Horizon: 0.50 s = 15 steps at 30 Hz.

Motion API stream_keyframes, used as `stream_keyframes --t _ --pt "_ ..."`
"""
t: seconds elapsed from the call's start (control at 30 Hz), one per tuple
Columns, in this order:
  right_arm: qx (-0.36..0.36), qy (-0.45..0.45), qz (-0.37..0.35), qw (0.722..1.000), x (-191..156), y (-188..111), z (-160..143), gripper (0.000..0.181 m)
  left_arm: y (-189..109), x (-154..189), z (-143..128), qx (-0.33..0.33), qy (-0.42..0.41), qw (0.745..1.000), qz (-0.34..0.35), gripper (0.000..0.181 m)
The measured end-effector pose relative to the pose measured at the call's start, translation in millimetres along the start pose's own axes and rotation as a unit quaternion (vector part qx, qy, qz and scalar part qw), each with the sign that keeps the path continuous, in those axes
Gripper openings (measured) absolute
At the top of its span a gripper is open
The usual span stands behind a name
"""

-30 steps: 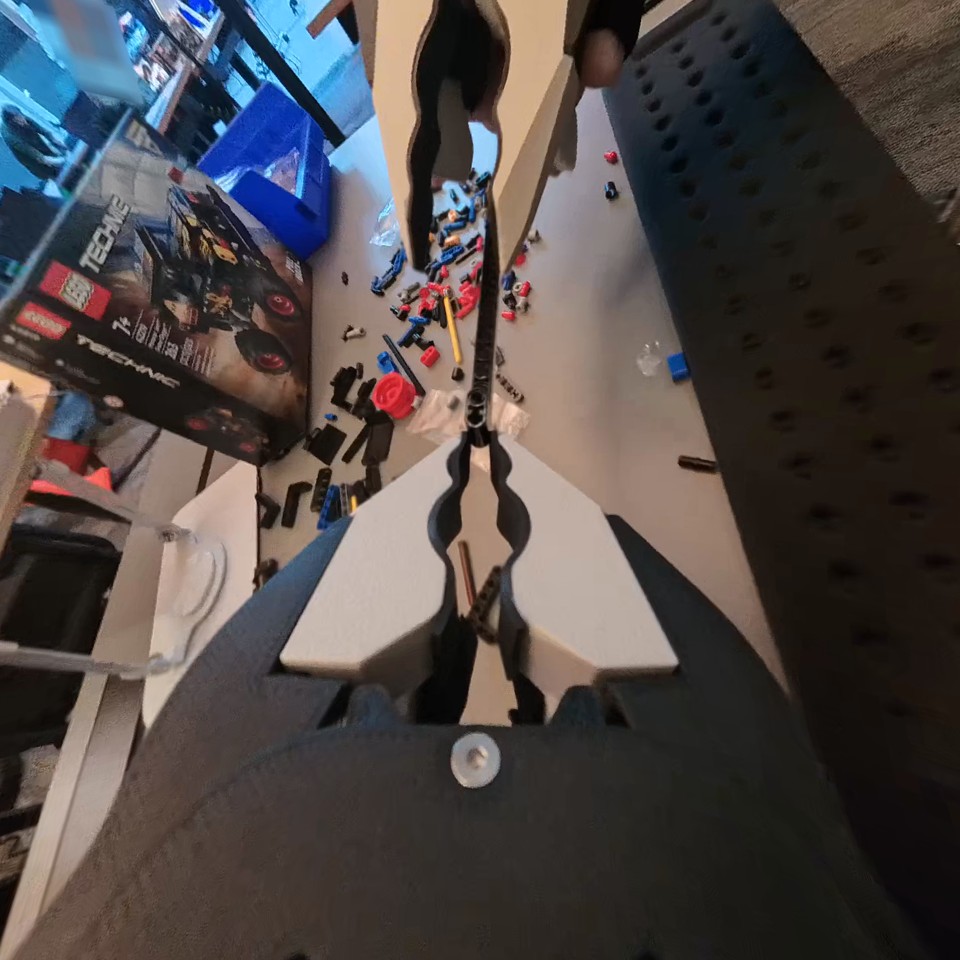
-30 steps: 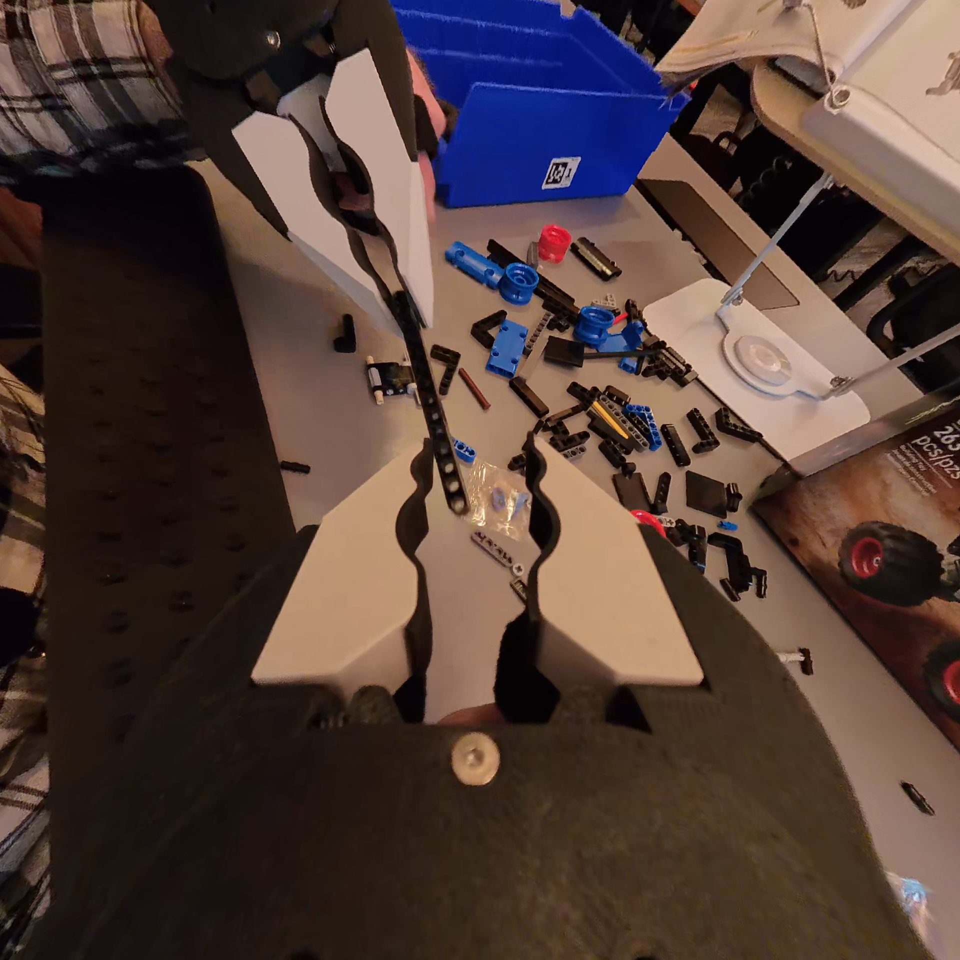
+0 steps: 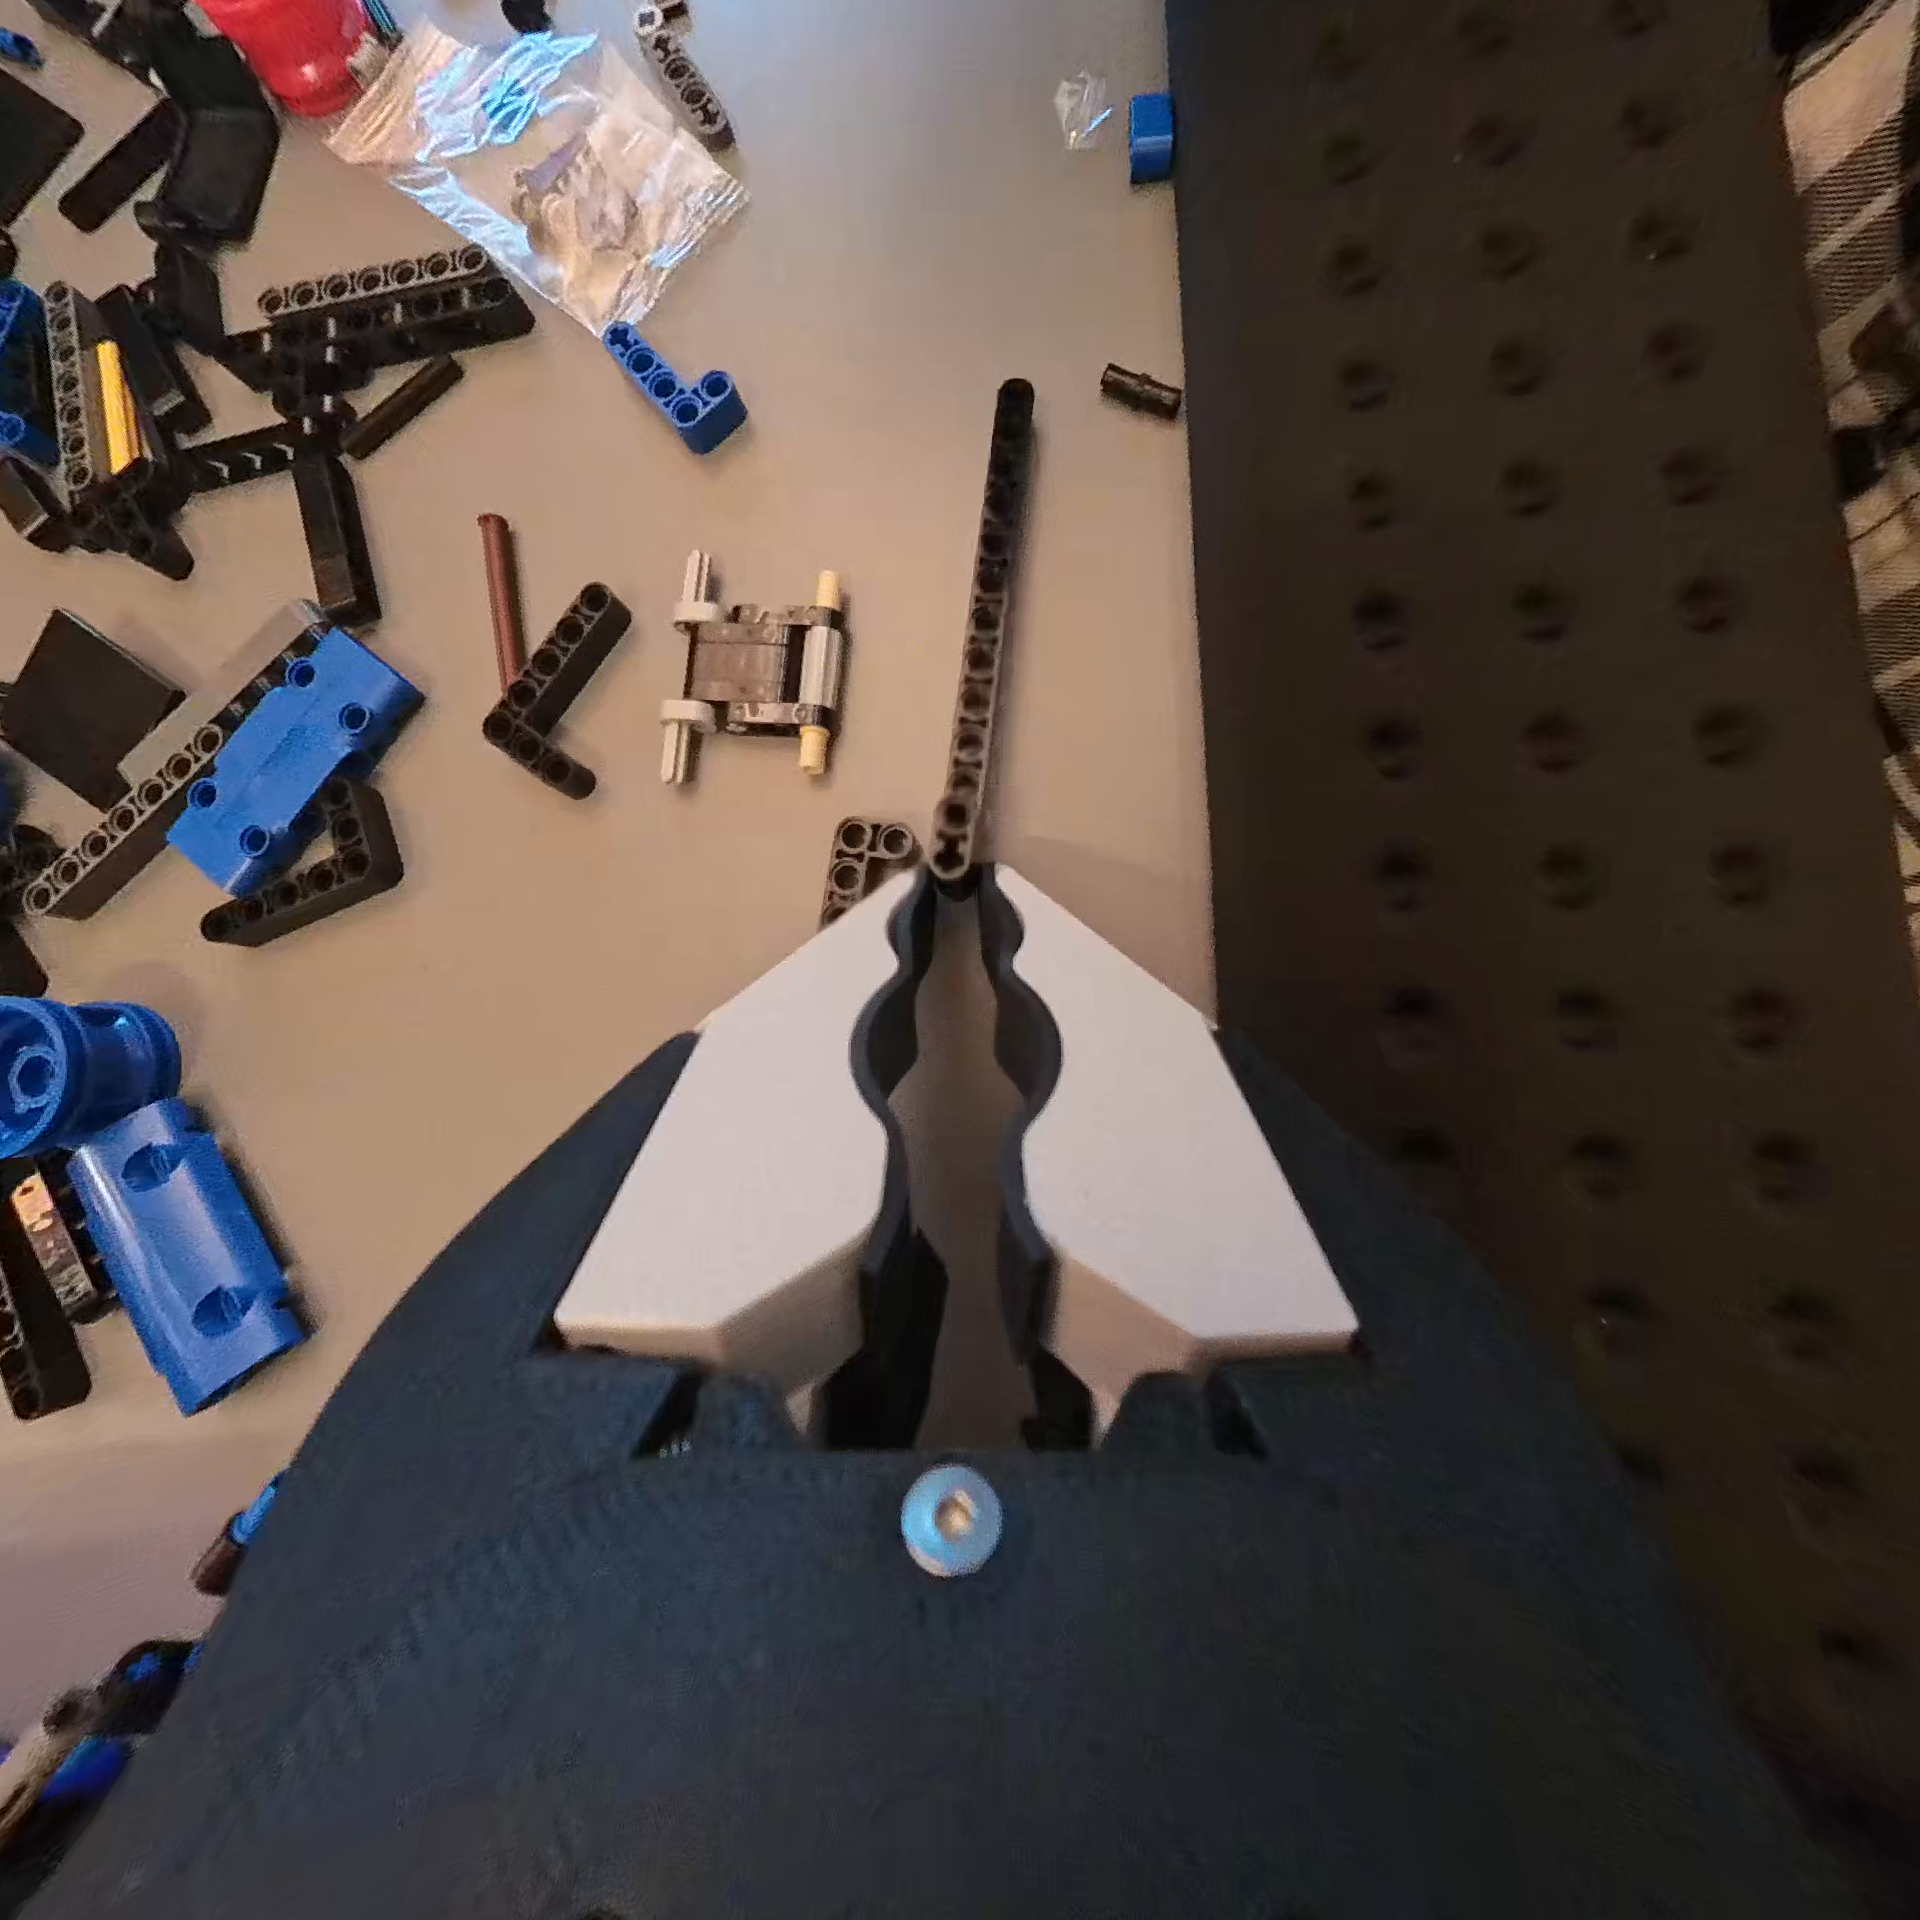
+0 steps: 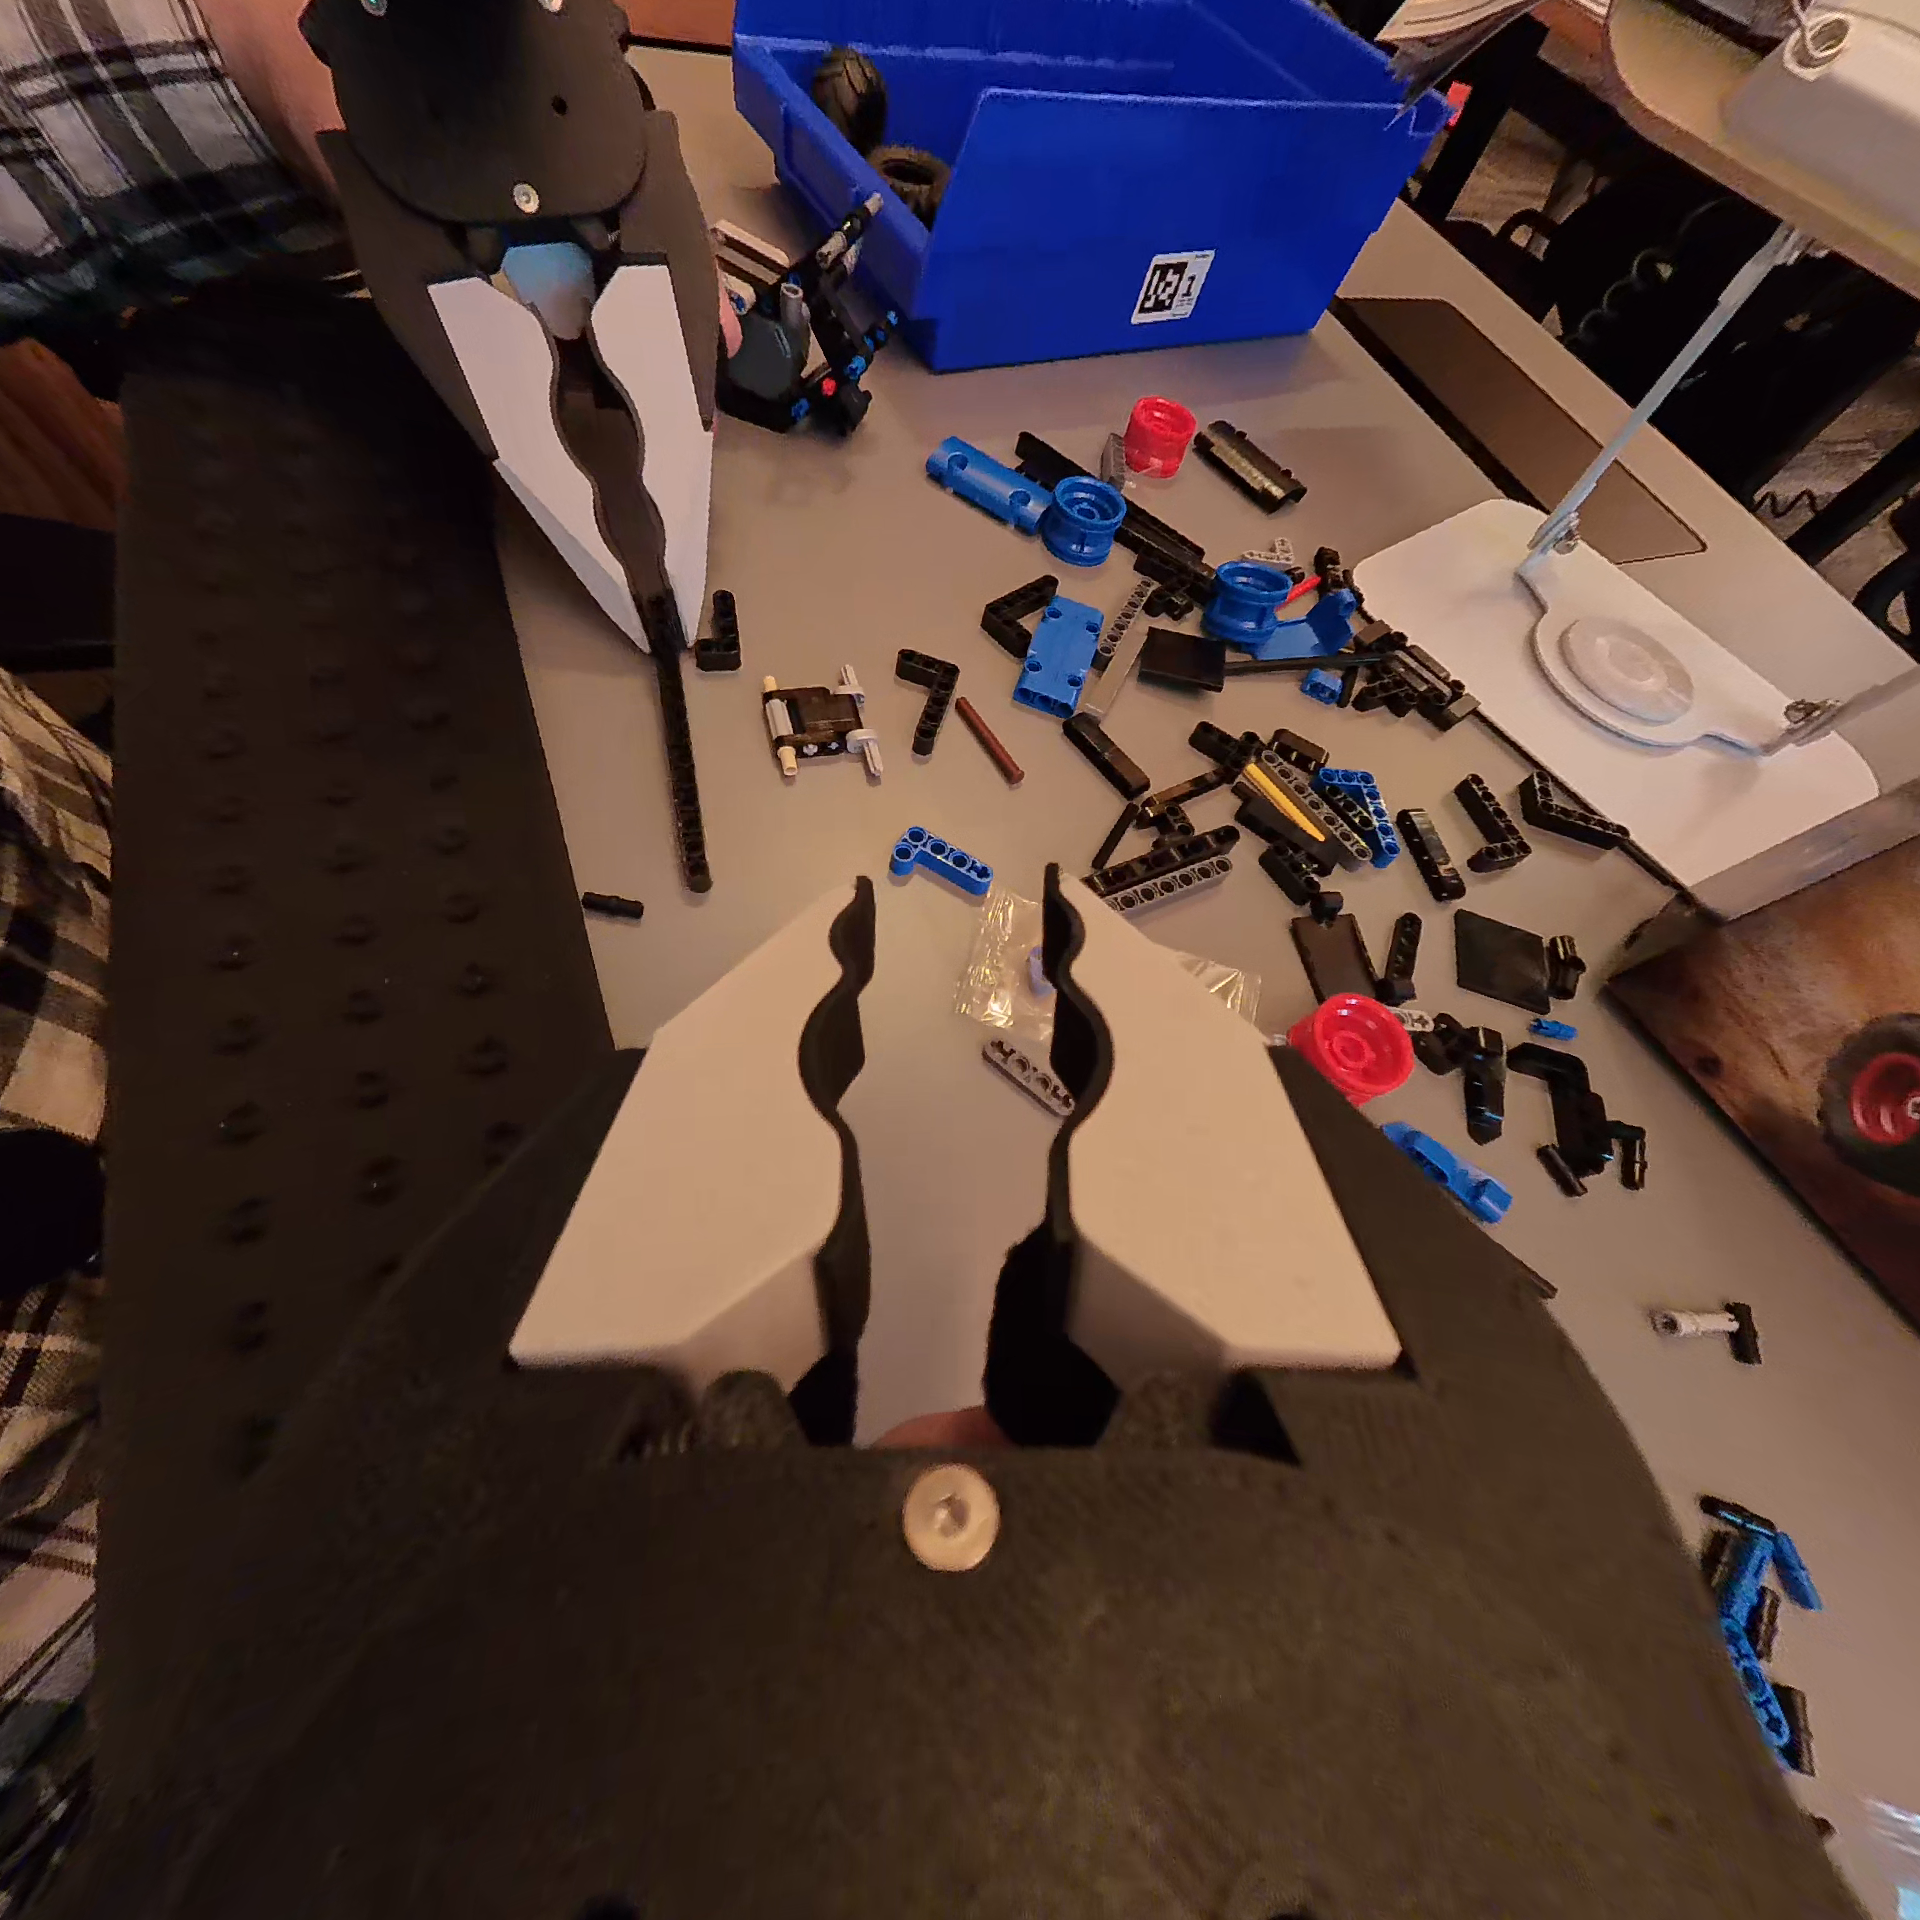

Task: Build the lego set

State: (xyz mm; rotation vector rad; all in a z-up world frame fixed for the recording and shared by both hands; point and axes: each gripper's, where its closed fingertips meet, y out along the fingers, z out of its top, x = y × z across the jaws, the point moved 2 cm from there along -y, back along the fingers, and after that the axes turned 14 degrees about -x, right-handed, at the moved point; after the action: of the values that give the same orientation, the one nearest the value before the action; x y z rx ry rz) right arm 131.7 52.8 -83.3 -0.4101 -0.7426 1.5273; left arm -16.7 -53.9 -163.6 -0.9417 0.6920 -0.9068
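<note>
The left gripper (image 3: pixel 958 883) is clamped by its fingertips on one end of a long black beam (image 3: pixel 987 623), which stretches away from it low over the grey table (image 3: pixel 935 260), its far end near a small black pin (image 3: pixel 1140 389) at the edge of a dark studded mat (image 3: pixel 1558 623); whether the beam's far end touches the table is hard to tell. Just left of the beam lies a small grey assembly with white and cream axles (image 3: pixel 753 670), then a black L-shaped piece (image 3: pixel 556 691) and a dark brown rod (image 3: pixel 499 597). The right gripper (image 4: pixel 958 904) hovers over the table with its fingers apart and nothing between them, above a clear plastic bag (image 4: pixel 1003 966) and beside a blue L-shaped piece (image 4: pixel 940 854). Loose black, blue and red parts are scattered to its right, among them a red wheel hub (image 4: pixel 1351 1044). A blue bin (image 4: pixel 1091 177) holding black tyres stands at the far side.
</note>
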Motion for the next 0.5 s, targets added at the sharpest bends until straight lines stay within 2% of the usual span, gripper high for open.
stream_keyframes --t 0.37,0.5 --pt "0.000 0.003 0.002 1.000 -1 2 -2 0.031 -3 -10 -4 0.000 -0.015 0.999 0.030 0.026" --pt "-0.002 0.003 -0.002 1.000 1 0 -2 0.032 -12 -12 -4 0.019 -0.027 0.999 0.041 0.030"
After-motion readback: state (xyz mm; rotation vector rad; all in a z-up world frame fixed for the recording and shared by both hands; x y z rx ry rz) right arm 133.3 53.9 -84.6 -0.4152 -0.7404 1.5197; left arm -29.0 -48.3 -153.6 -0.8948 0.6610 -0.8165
